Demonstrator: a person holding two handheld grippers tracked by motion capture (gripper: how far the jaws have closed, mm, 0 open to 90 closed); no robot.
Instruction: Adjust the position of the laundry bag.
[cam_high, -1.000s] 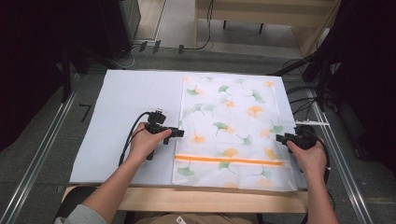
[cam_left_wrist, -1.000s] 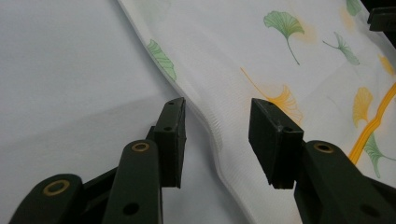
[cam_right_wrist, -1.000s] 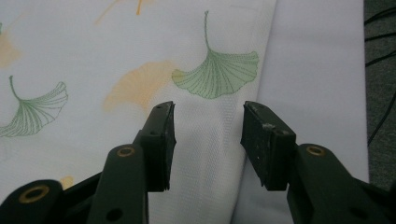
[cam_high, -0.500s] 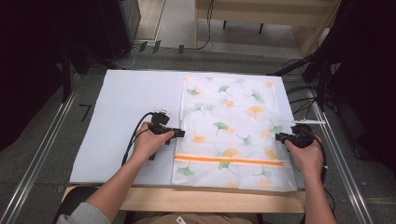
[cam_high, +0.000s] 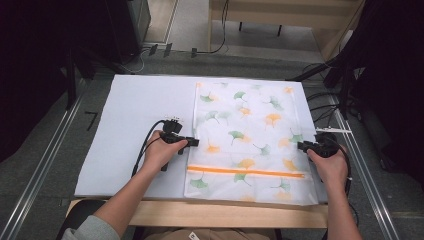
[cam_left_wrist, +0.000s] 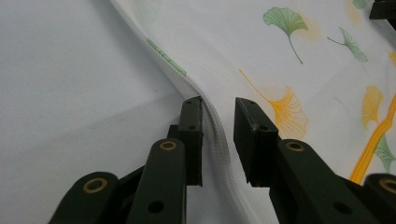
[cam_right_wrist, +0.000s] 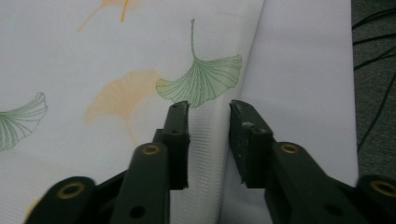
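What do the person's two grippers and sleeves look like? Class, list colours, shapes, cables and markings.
Both the left gripper and right gripper are black, each with two flat rectangular jaws on linked arms pinned by brass-ringed rivets. A black cable loops from the left one. A grey sleeve covers the left upper arm; the forearms are bare.

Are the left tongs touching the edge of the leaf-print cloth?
Touching. In the left gripper view, the left tongs, which have just been closing, straddle the raised edge of the leaf-print cloth; the fabric lies against one jaw, while a gap remains beside the other.
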